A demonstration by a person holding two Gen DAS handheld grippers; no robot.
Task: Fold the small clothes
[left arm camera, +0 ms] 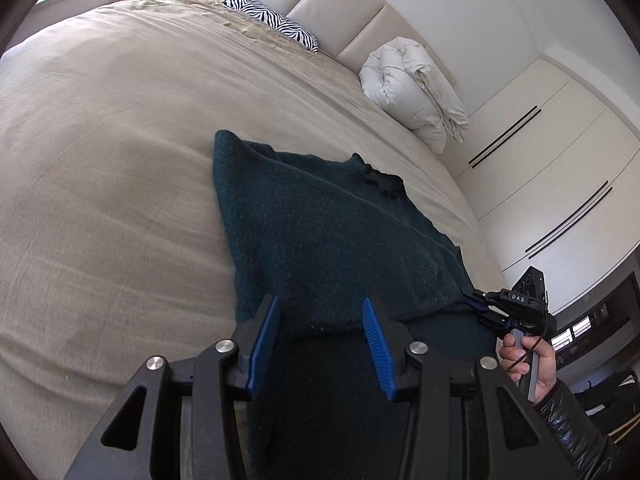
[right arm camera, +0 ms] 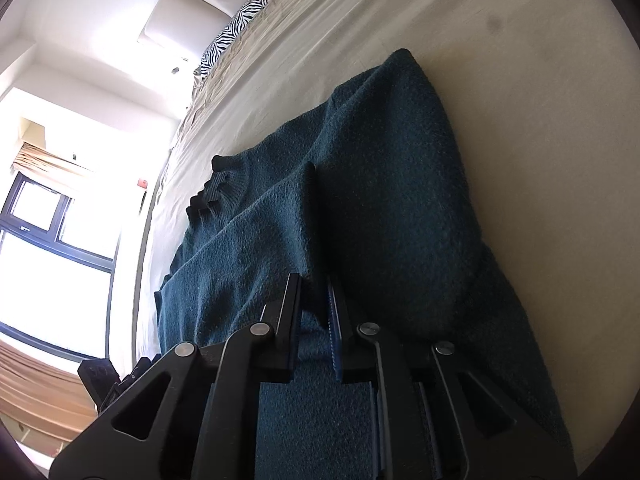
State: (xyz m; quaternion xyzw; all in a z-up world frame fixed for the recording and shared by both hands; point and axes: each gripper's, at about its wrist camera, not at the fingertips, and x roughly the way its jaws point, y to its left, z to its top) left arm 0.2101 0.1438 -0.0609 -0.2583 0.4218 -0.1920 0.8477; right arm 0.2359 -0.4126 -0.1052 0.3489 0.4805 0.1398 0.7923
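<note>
Sweater (left arm camera: 320,232) on beige bed (left arm camera: 100,160), left tool (left arm camera: 320,332) released, right tool (right arm camera: 314,308) seemingly pinching sweater

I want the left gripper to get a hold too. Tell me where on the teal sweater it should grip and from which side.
Grip the near hem edge of the teal sweater, coming in low from the bed's near side. That edge lies right between the fingers of the open left gripper, while the right gripper appears to pinch the same end further right. The collar lies at the far end.
</note>
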